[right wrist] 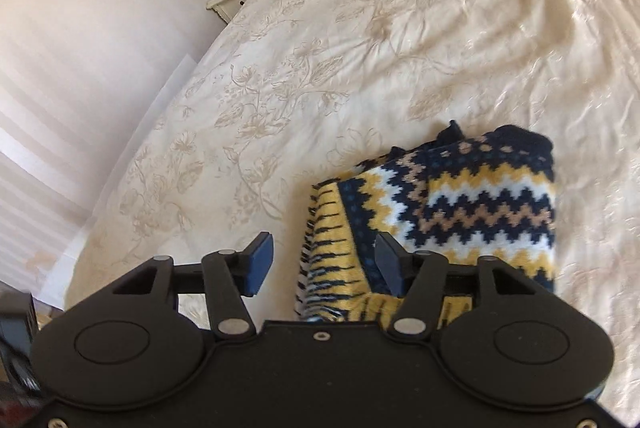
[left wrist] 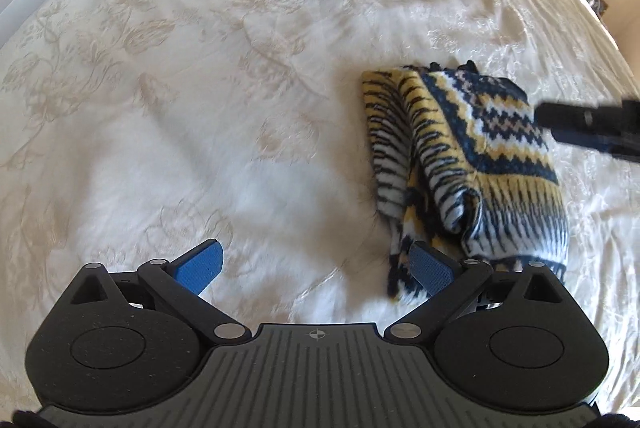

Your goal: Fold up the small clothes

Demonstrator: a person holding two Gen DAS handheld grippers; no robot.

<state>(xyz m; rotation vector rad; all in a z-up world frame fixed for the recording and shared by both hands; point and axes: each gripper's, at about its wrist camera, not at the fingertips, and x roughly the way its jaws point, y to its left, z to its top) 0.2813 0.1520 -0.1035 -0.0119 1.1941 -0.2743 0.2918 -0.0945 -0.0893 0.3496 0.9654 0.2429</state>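
On the bed (left wrist: 240,68), our spread, empty hand-held grippers (left wrist: 316,270) (right wrist: 324,264) could snag the folded sweater (left wrist: 472,164) and undo it.

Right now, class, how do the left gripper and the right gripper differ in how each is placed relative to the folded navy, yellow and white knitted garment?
The left gripper hangs mostly over bare cream bedspread, only its right pad by the folded knitted garment; the right gripper hangs over the garment's striped edge. The left's jaws gape wider than the right's. Both are open and hold nothing.

One knitted garment (left wrist: 468,164), two grippers — left (left wrist: 316,270), right (right wrist: 324,264).
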